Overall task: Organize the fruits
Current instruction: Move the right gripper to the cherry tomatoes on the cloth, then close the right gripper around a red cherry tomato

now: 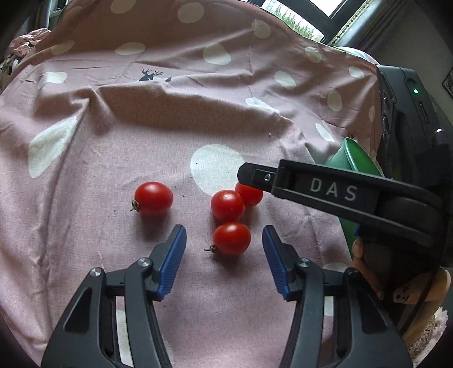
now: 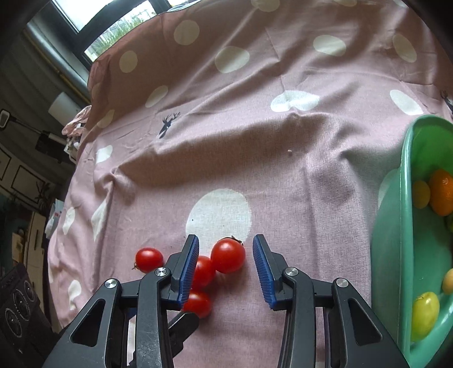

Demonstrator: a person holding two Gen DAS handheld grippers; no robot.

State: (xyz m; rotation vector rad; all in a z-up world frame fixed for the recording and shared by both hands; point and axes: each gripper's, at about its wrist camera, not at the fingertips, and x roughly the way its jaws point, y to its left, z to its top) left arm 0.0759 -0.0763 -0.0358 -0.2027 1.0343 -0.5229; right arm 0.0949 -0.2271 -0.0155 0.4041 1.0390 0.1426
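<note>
Several red cherry tomatoes lie on a pink polka-dot cloth (image 1: pixel 113 158). In the left wrist view my left gripper (image 1: pixel 224 240) is open, its blue pads either side of the nearest tomato (image 1: pixel 231 238). Two more tomatoes (image 1: pixel 227 205) touch behind it, and one (image 1: pixel 153 198) lies apart to the left. My right gripper reaches in from the right above the far tomato (image 1: pixel 250 194). In the right wrist view my right gripper (image 2: pixel 225 250) is open around a tomato (image 2: pixel 228 255), not touching it. A green bowl (image 2: pixel 396 240) at the right holds an orange (image 2: pixel 441 192) and yellow fruits (image 2: pixel 424 314).
The cloth is wrinkled, with a raised fold (image 1: pixel 181 104) behind the tomatoes. A black device with a green light (image 1: pixel 407 102) stands at the far right. A window (image 2: pixel 107 25) is behind the covered surface. A black speaker (image 2: pixel 19 311) sits low at the left.
</note>
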